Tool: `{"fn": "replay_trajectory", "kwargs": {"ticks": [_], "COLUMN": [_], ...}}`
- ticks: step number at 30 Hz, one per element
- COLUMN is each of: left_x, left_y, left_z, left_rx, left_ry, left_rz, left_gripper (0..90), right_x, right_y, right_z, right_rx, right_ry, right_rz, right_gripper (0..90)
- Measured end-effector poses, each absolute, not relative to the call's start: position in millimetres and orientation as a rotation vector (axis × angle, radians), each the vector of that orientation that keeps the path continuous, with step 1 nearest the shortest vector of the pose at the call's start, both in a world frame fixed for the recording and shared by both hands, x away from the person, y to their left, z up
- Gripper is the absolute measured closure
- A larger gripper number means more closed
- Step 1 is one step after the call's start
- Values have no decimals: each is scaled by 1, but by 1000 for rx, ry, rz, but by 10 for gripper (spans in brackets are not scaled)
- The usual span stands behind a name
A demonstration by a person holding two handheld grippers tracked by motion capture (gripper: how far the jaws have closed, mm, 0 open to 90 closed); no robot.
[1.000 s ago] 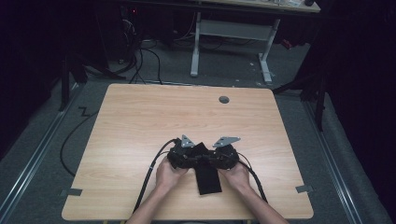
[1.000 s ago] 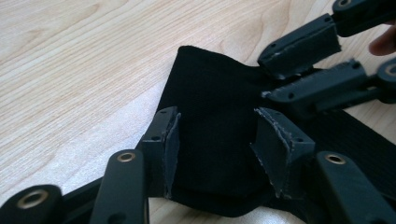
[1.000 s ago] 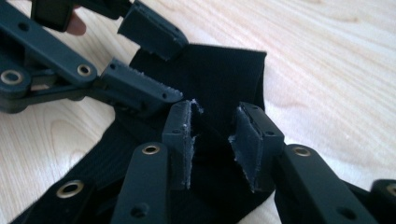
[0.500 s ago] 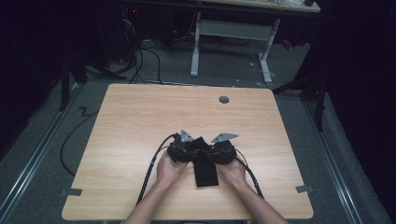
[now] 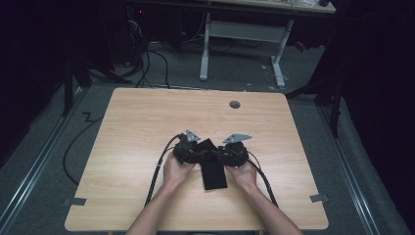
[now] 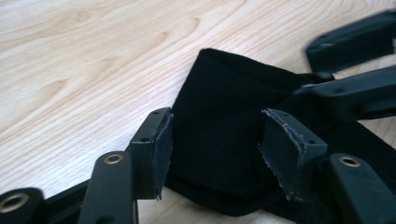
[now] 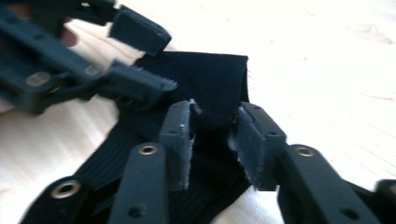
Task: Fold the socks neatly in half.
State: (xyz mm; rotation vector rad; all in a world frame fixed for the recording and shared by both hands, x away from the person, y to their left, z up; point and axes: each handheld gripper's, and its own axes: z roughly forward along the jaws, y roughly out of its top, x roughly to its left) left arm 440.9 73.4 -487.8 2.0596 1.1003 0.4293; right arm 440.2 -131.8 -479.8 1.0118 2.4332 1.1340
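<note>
black cloth (image 5: 214, 171), both grippers at it

One black cloth (image 5: 214, 171), two tools, one wooden table (image 5: 137, 127).

Left claw (image 5: 195, 152): jaws just opening, pads apart. Right claw (image 5: 227, 155): jaws just closing, narrow gap. Claws close together, tips facing inward; forearms converge from below.

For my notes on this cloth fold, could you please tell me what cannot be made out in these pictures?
- High view: both claws' jaws, hidden by hands and gripper bodies over the black cloth.
- Right gripper view: whether the right claw pinches the cloth; blurred.
- Left gripper view: the cloth's near end, cut off by the bottom edge.
</note>
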Motion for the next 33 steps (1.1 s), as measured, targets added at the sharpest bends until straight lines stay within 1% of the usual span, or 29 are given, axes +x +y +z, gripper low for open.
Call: {"fn": "replay_trajectory", "kwargs": {"ticks": [5, 10, 17, 19, 25, 29, 33], "left_x": [445, 451, 456, 460, 468, 471, 471], "left_y": [83, 89, 93, 93, 84, 84, 82], "left_z": [-485, -490, -494, -492, -486, -492, -494], "left_rx": [1991, 1985, 1953, 1978, 2024, 2034, 2058], "left_ry": [1163, 1201, 1236, 1241, 1217, 1235, 1204], "left_rz": [409, 392, 377, 344, 357, 330, 310], "left_gripper": [416, 409, 404, 395, 391, 408, 433], "right_x": [427, 413, 402, 399, 397, 396, 396], "right_y": [-139, -146, -149, -150, -151, -149, -149], "right_z": [-476, -481, -489, -489, -494, -494, -494], "right_rx": [956, 921, 905, 894, 888, 874, 872], "right_ry": [2470, 2507, 2543, 2553, 2560, 2559, 2565], "right_rz": [1147, 1154, 1138, 1134, 1120, 1117, 1114], "right_gripper": [739, 788, 797, 797, 796, 796, 795]}}
